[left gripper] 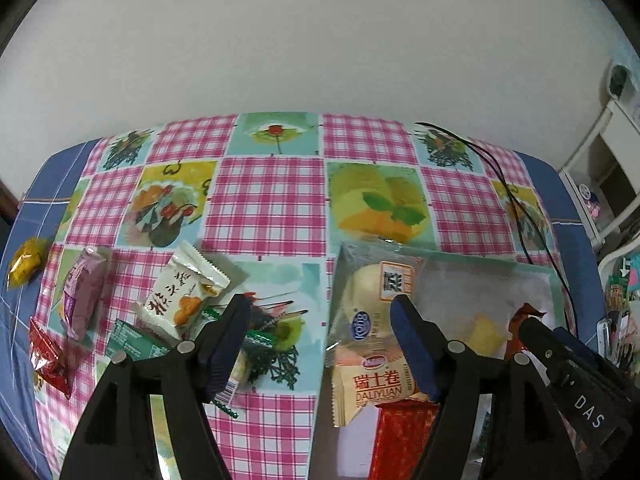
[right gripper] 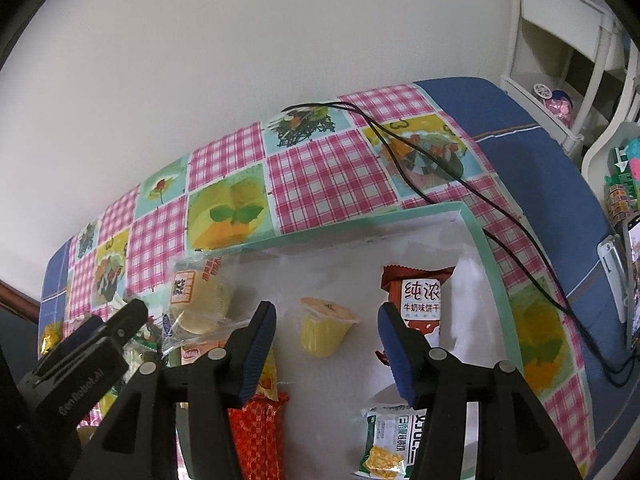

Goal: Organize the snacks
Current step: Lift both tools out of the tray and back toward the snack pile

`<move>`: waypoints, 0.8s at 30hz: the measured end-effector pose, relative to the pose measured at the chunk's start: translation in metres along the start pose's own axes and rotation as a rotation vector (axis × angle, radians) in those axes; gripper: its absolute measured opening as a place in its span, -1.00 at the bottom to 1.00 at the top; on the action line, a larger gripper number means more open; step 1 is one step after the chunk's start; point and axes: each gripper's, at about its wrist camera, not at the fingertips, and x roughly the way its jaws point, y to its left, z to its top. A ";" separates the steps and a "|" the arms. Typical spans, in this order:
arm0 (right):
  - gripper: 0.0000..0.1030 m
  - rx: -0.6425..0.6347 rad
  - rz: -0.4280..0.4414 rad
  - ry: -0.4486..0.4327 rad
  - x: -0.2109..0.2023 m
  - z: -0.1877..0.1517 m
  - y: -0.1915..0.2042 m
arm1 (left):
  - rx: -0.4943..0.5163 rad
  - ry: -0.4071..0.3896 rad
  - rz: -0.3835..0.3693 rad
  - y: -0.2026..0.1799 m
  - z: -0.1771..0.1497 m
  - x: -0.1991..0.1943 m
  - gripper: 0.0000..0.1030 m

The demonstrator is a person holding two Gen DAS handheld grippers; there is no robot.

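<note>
You are looking down on a surface (left gripper: 280, 208) covered by a pink-checked cloth with fruit and dessert panels, with blue fabric showing at both of its ends. On its left part lie loose snacks: a yellow wrapped piece (left gripper: 25, 261) on the blue edge, a pink packet (left gripper: 82, 292), a red packet (left gripper: 50, 356), a white packet with orange print (left gripper: 182, 290) and a green packet (left gripper: 134, 342) partly under it. To the right a shallow box with a mint-green rim (right gripper: 490, 264) rests on the cloth, and a black cable (right gripper: 416, 152) runs across the cloth behind and beside it.
</note>
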 end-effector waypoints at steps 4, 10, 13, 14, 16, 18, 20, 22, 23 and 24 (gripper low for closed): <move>0.29 -0.006 -0.007 0.021 0.009 -0.002 0.001 | -0.011 0.011 0.023 0.003 -0.001 0.006 0.54; 0.84 -0.029 -0.028 0.056 0.028 -0.008 0.003 | -0.048 0.011 0.117 0.013 -0.004 0.016 0.69; 1.00 -0.031 -0.040 0.053 0.033 -0.010 0.004 | -0.067 0.010 0.144 0.018 -0.005 0.020 0.85; 1.00 -0.034 -0.042 0.055 0.035 -0.011 0.004 | -0.073 0.009 0.152 0.020 -0.005 0.021 0.85; 1.00 -0.035 -0.036 0.052 0.037 -0.012 0.005 | -0.083 0.007 0.169 0.022 -0.006 0.023 0.85; 1.00 -0.034 -0.025 0.048 0.038 -0.012 0.007 | -0.094 0.001 0.180 0.025 -0.006 0.023 0.86; 1.00 -0.042 -0.014 0.044 0.038 -0.012 0.009 | -0.104 -0.005 0.183 0.027 -0.006 0.023 0.89; 1.00 -0.058 -0.008 0.032 0.036 -0.012 0.013 | -0.113 -0.012 0.182 0.028 -0.006 0.022 0.98; 1.00 -0.071 -0.010 0.024 0.035 -0.013 0.015 | -0.117 -0.015 0.181 0.029 -0.006 0.022 0.98; 1.00 -0.081 -0.011 0.014 0.033 -0.013 0.017 | -0.119 -0.016 0.179 0.030 -0.006 0.022 0.98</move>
